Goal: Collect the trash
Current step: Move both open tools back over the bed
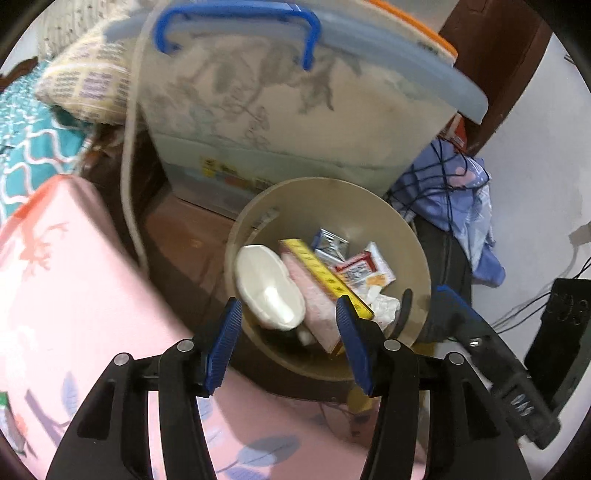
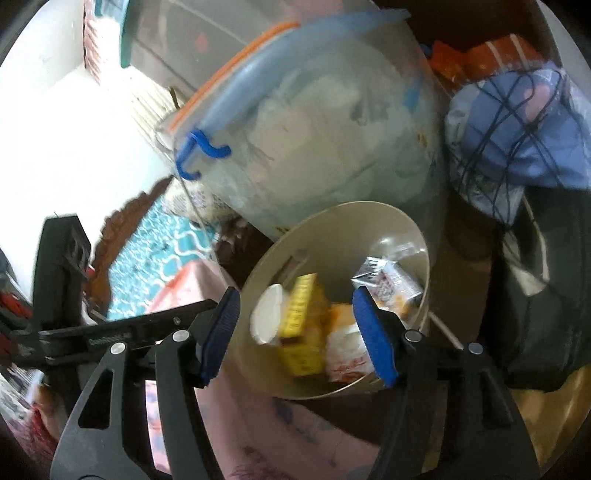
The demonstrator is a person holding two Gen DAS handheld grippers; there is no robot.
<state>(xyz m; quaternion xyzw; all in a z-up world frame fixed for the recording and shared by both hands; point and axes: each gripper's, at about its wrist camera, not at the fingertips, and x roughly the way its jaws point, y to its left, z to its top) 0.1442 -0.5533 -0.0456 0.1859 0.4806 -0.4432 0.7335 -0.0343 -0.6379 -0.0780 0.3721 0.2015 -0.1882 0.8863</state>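
Both claws stand apart and empty: the left gripper [image 1: 290,332] and right gripper [image 2: 295,328] hang over one beige bin [image 1: 413,243]. In it lie one white lid-like piece [image 1: 269,288], one yellow box [image 1: 321,271] and several wrappers [image 1: 364,264], print unreadable. Behind stands one clear storage tub [image 1: 258,110] with blue handles.

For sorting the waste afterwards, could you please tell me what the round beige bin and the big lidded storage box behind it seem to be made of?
Round beige bin: probably plastic, with a smooth, matte, seamless wall. Big lidded storage box: translucent plastic, since pale contents show through it; its glossy blue handle looks moulded.
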